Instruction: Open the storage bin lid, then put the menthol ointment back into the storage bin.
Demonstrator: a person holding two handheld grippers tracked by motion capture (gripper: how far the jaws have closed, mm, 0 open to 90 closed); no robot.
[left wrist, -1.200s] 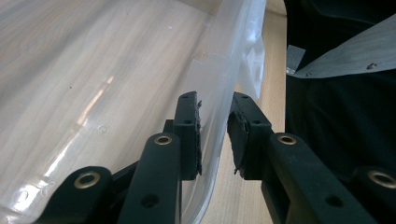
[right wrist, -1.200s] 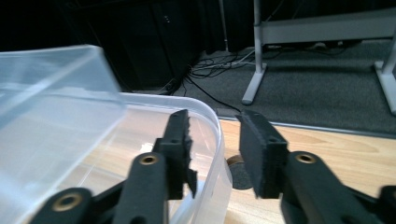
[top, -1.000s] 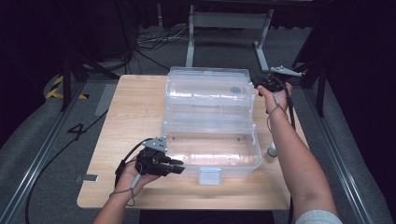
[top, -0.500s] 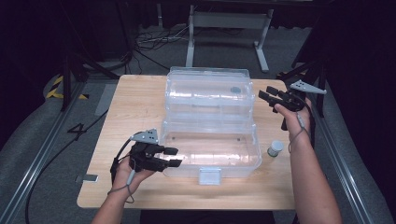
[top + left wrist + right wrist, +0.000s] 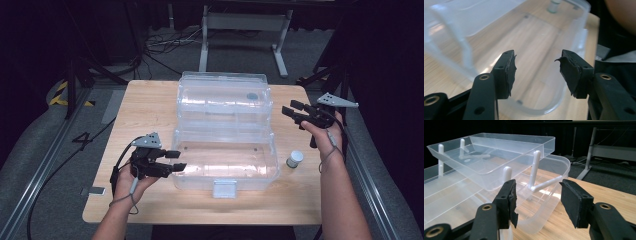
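Clear plastic box (image 5: pixel 225 150) at mid-table (image 5: pixel 150 105) — lid swung back, an upper tray (image 5: pixel 225 97) raised behind the lower tub on white swing arms (image 5: pixel 536 172) (the arms read plainly in the right gripper view). Small white-capped jar (image 5: pixel 295 159) just right of the box. Left gripper (image 5: pixel 175 161) at the box's left wall, jaws just opened wide, nothing between the pads — its own view looks through the tub wall. Right gripper (image 5: pixel 292 114) right of the tray, jaws likewise just opened, empty.
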